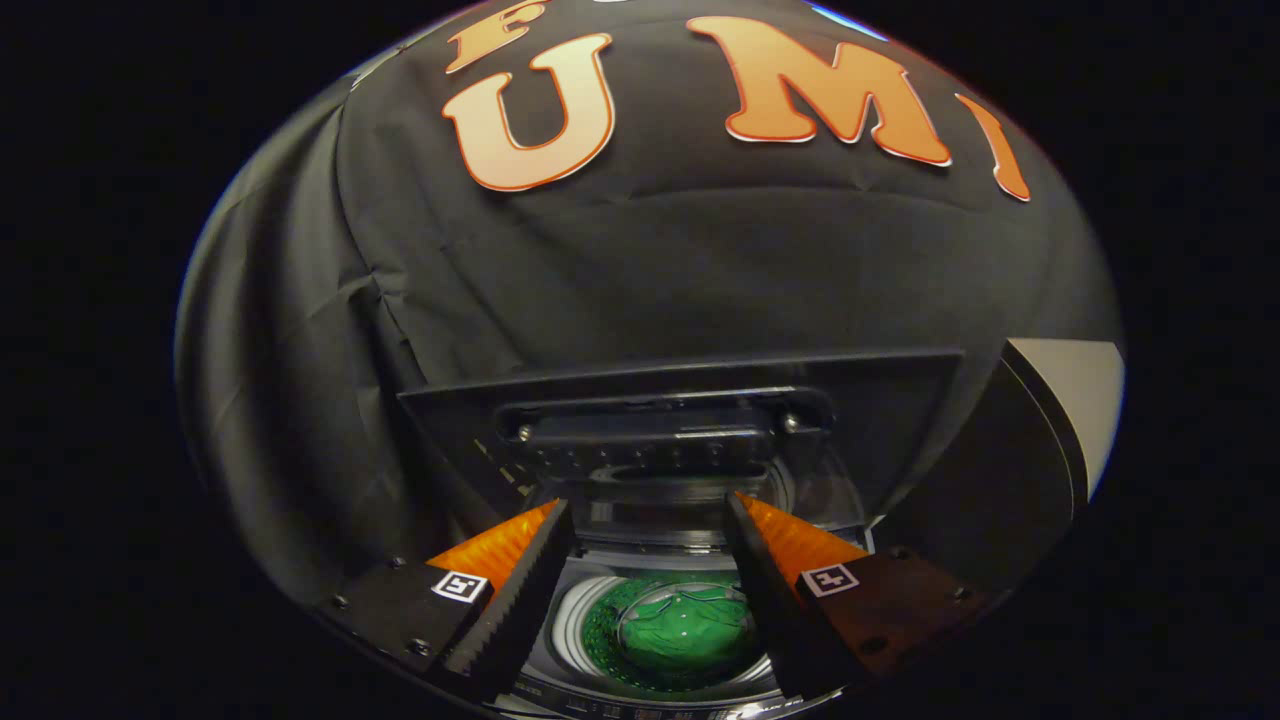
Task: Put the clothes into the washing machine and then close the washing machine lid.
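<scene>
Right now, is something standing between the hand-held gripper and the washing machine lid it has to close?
Nothing visible does. The hand-held gripper is open and empty above the drum, where the green clothes already lie. The raised lid stands just beyond the fingers.

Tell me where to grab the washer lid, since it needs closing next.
Judging from its pose, take the lid by its upper free edge, coming from above. It stands upright behind the drum, where the green clothes already lie, and it seems hinged at the bottom. The open gripper holds nothing, so a push toward the drum might do.
</scene>
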`<action>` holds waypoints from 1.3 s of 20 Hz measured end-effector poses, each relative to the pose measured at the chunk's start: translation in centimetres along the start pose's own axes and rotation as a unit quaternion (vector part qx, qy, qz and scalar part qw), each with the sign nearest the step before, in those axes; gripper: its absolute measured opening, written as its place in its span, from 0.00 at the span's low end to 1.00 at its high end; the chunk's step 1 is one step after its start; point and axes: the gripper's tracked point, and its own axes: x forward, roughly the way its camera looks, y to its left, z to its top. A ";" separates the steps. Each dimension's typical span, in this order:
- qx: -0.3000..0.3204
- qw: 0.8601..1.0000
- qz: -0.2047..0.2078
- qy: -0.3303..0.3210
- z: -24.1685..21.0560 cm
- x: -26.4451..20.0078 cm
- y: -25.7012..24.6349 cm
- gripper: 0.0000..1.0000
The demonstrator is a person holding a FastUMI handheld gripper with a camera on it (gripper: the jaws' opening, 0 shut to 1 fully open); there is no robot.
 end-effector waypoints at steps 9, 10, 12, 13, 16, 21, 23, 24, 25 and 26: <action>-0.046 0.996 0.009 -0.077 9.0 -2.8 1.9 0.98; -0.043 0.996 0.008 -0.078 9.6 -2.7 2.0 0.98; -0.042 0.996 0.006 -0.083 10.5 -2.1 1.6 0.98; -0.042 0.996 0.004 -0.080 10.5 -1.8 1.4 0.98; -0.039 0.996 -0.003 -0.075 10.8 -0.3 0.6 0.98; -0.039 0.997 -0.015 -0.070 11.0 0.8 0.1 0.99; -0.036 0.997 -0.019 -0.071 11.0 0.4 0.4 0.99; -0.034 0.997 -0.022 -0.072 10.8 0.3 0.5 0.99; -0.034 0.997 -0.024 -0.072 10.6 -0.2 0.8 0.99; -0.037 0.997 -0.025 -0.068 10.3 -0.3 0.8 0.99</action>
